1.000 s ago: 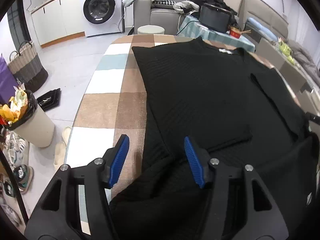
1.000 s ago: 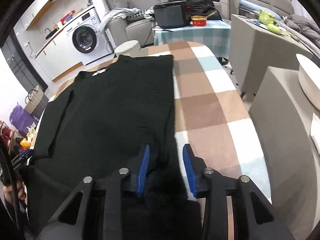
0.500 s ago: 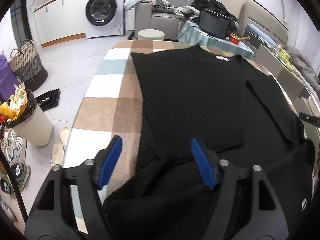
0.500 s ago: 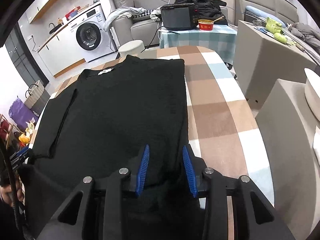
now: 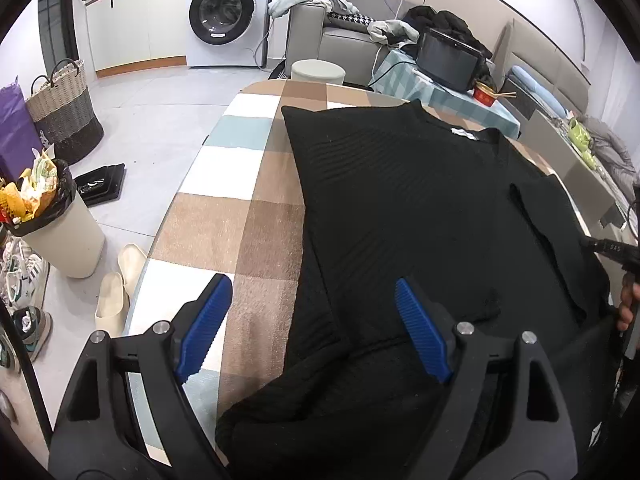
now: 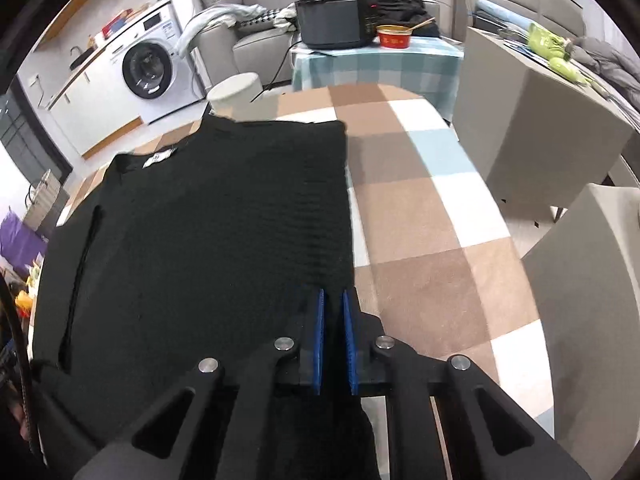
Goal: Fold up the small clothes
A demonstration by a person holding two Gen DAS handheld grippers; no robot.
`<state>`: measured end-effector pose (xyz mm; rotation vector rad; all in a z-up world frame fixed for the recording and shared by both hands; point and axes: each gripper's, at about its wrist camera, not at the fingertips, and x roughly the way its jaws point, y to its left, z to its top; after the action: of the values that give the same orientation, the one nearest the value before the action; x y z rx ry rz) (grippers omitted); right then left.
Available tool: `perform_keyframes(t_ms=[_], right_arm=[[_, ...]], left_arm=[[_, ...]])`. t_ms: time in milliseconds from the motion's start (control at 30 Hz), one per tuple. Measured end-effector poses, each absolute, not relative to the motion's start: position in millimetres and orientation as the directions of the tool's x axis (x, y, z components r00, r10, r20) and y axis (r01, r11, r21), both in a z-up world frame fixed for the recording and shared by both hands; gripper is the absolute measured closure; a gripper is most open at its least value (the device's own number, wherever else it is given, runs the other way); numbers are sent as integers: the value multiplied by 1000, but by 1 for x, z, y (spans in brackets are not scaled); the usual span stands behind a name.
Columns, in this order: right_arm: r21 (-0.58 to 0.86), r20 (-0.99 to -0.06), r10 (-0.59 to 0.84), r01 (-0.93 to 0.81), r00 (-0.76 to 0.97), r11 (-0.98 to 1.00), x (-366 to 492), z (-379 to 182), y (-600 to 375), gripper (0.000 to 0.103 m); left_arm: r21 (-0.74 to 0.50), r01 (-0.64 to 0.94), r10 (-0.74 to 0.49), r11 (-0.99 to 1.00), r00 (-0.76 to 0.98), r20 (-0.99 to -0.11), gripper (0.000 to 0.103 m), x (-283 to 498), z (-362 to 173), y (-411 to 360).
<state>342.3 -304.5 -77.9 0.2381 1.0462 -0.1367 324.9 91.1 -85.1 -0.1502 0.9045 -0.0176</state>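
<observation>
A black knit sweater lies flat on the checked table, collar with a white label at the far end, both sleeves folded in over the body. Its near hem is bunched toward me. My left gripper is wide open and empty above the sweater's lower left edge. In the right wrist view the same sweater fills the left side. My right gripper is shut on the sweater's lower right edge, with black fabric pinched between the blue pads.
The table's left edge drops to the floor, where a bin, slippers and a woven basket stand. Grey chairs stand by the table's right side. A side table with an appliance stands beyond the far end.
My right gripper has closed from partly open onto the sweater's lower right edge. My left gripper has opened wider and moved back a little.
</observation>
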Motion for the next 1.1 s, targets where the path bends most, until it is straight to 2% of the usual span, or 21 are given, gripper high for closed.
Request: perform_keyframes(t_ms=[200, 267, 333, 1100], right_arm=[[186, -842, 56, 191, 537, 964, 316, -61, -298, 78], [200, -834, 76, 171, 546, 965, 304, -55, -293, 67], [208, -829, 91, 154, 551, 966, 296, -52, -288, 61], [219, -848, 91, 189, 521, 957, 277, -67, -300, 61]], left_arm=[[-136, -32, -86, 990, 627, -775, 21, 322, -82, 86], [-139, -26, -92, 990, 632, -770, 21, 320, -80, 84], [-140, -20, -96, 990, 635, -767, 21, 318, -78, 82], [-123, -1, -97, 992, 610, -786, 21, 305, -85, 73]])
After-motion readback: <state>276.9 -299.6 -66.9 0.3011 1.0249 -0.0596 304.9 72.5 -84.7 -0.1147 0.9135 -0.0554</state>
